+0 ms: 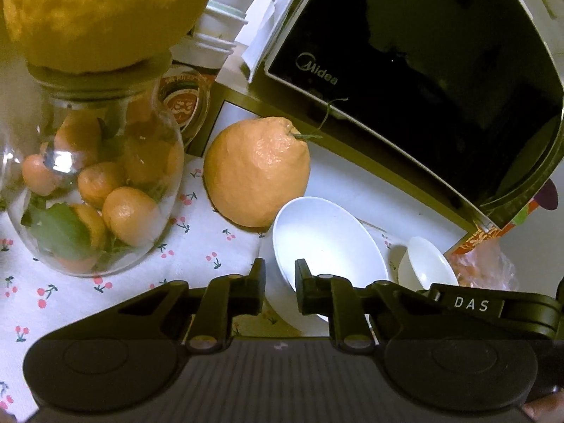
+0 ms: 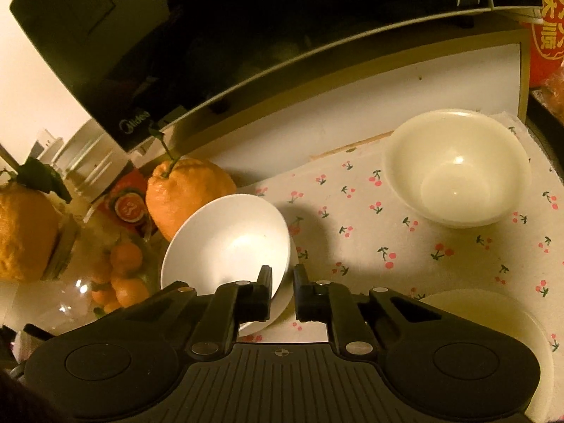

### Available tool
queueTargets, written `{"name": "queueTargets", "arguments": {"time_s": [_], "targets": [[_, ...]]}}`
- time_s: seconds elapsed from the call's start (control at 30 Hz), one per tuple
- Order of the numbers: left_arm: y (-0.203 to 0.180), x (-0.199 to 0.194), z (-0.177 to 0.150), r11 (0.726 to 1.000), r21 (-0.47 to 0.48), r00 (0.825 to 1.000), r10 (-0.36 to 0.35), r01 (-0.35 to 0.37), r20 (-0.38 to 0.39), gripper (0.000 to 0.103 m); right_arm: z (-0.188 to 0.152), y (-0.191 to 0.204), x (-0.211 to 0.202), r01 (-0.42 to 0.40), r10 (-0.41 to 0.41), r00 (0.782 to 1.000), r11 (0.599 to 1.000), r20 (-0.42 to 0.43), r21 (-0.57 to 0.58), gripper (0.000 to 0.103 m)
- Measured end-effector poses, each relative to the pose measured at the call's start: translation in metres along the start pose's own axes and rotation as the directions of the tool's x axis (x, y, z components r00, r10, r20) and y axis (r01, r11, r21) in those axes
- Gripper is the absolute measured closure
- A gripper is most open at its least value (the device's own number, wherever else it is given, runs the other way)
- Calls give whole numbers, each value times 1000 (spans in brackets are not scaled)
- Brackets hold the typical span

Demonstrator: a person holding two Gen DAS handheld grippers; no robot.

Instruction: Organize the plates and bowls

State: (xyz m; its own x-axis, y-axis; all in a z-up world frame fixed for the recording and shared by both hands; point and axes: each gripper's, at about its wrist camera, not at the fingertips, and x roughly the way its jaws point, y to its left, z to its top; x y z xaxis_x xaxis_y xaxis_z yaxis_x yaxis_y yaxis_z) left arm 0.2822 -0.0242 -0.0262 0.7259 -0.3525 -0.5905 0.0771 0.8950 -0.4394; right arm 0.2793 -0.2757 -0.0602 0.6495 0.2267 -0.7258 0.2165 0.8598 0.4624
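A white bowl (image 1: 328, 243) is tilted above the cherry-print cloth, held at its rim from both sides. My left gripper (image 1: 280, 282) is shut on its near rim, one finger inside and one outside. My right gripper (image 2: 283, 289) is shut on the same white bowl (image 2: 229, 243) at its right rim. A cream bowl (image 2: 458, 169) stands upright on the cloth to the right; it also shows small in the left wrist view (image 1: 428, 264). A cream plate (image 2: 500, 335) lies at the lower right, partly hidden by my right gripper.
A large orange citrus (image 1: 257, 172) lies just behind the white bowl. A glass jar of small oranges (image 1: 91, 190) with a big citrus (image 1: 105, 10) on top stands left. A black microwave (image 1: 440, 70) fills the back. Stacked paper cups (image 1: 218, 28) stand behind the jar.
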Motion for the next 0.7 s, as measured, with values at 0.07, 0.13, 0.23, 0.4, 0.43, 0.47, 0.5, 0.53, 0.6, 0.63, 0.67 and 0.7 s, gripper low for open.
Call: {"name": "queueTargets", "arguments": {"time_s": [0.07,0.13,0.23,0.4,0.43,0.47,0.5,0.53,0.6,0.63,0.67,0.7], "targets": [[-3,-5,0,1000,19,1000,7,-7,-7,88,1,2,-4,2,-2,1000,1000,-3,-1,91],[-6,-12,0,999,50,1000,21,-20,-16,88,1,5,-7,9,-9,1000,1000,-22,-2,91],[-9,-21,0,996,84,998,48,-44,-40,88,-1,10,-9,21,-21,998,1000,-62,-5,91],[-4,-39,-3,992,102,993,83,-75,-82,88,-7,24,-17,23,-27,992,999,-119,-38,90],[-2,-41,-3,992,97,991,91,-82,-95,89,-8,28,-19,20,-25,991,999,-129,-47,90],[1,-44,-4,992,92,989,100,-90,-109,89,-10,31,-20,15,-23,991,998,-135,-55,90],[3,-47,-4,991,88,986,110,-100,-124,89,-12,34,-22,9,-18,990,998,-142,-64,90],[6,-50,-5,990,84,983,121,-110,-138,89,-14,38,-24,0,-11,989,997,-149,-73,90],[12,-56,-6,989,73,977,141,-131,-162,89,-18,45,-25,-18,3,986,996,-167,-88,90],[15,-59,-7,988,66,974,150,-140,-171,90,-19,49,-26,-24,7,984,995,-177,-95,90],[18,-61,-8,987,58,971,158,-150,-181,90,-22,53,-26,-30,10,982,994,-189,-106,90],[21,-65,-9,986,47,968,165,-159,-189,90,-25,57,-26,-34,11,980,993,-198,-116,90]]}}
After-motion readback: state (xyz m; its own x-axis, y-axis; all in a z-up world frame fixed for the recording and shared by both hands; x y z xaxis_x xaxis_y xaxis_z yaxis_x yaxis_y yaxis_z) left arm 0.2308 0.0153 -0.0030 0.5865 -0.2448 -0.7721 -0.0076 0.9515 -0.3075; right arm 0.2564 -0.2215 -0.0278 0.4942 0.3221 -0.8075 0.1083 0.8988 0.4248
